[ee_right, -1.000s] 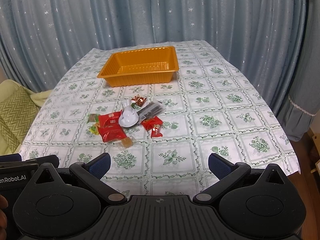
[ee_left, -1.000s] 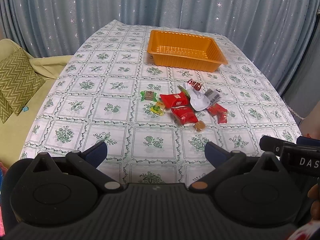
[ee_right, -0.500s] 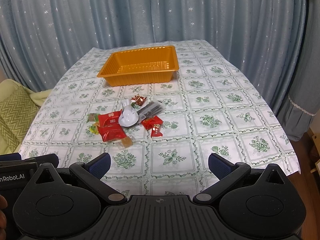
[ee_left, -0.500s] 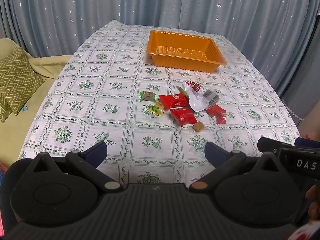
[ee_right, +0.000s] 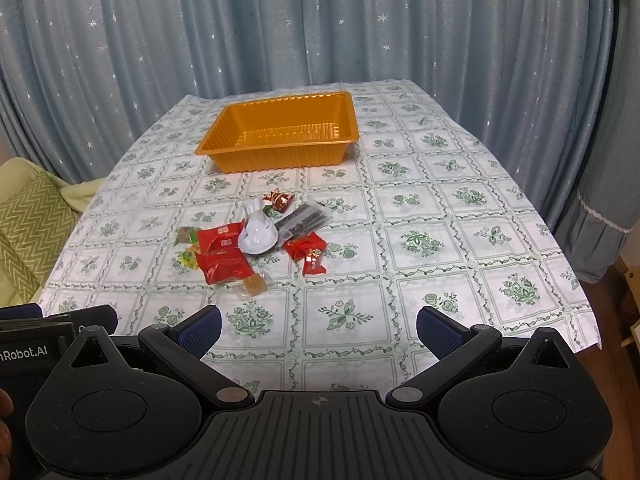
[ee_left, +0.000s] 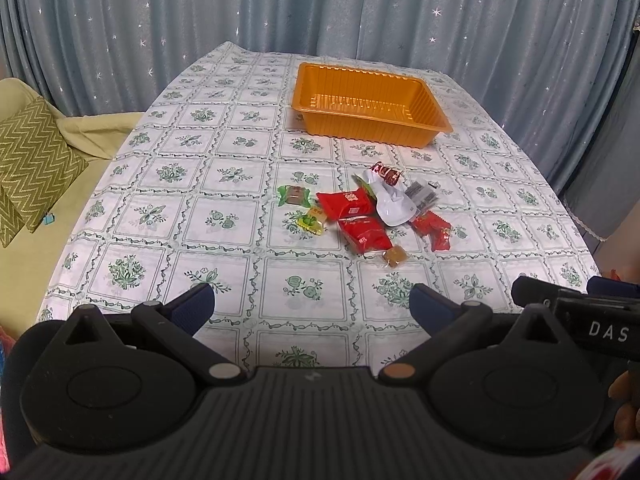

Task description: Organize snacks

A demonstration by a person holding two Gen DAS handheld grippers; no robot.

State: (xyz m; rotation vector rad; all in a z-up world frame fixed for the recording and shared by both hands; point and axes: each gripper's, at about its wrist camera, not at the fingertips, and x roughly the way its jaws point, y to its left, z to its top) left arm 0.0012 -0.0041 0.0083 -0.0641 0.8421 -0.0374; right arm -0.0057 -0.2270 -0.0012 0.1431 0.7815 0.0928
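Compared with a second ago almost nothing has changed: the view from the left hand-held gripper [ee_left: 311,300] has crept slightly, so the snack pile [ee_left: 362,210] and the orange tray [ee_left: 370,105] sit a touch higher and to the left, while the right hand-held gripper [ee_right: 318,330] sees the same scene as before. Both are held above the near edge of the counter [ee_right: 432,216], each with its fingers spread wide apart and nothing between them. The snacks lie in a loose heap near the middle of the flowered cloth: two red packets [ee_right: 222,256], a white pouch [ee_right: 258,234] lying partly over them, a dark clear-wrapped bar [ee_right: 302,220], smaller red candies [ee_right: 306,250], green-wrapped sweets [ee_left: 294,195] and a caramel cube [ee_right: 255,285] nearest the grippers. The tray stands farther back, apart from the heap, and holds no snacks. Bare cloth lies between the grippers and the heap, and more to the heap's right. The cloth drops off at the right edge, toward the blue curtain [ee_right: 500,40]; a zigzag cushion [ee_left: 32,164] rests off the left edge.
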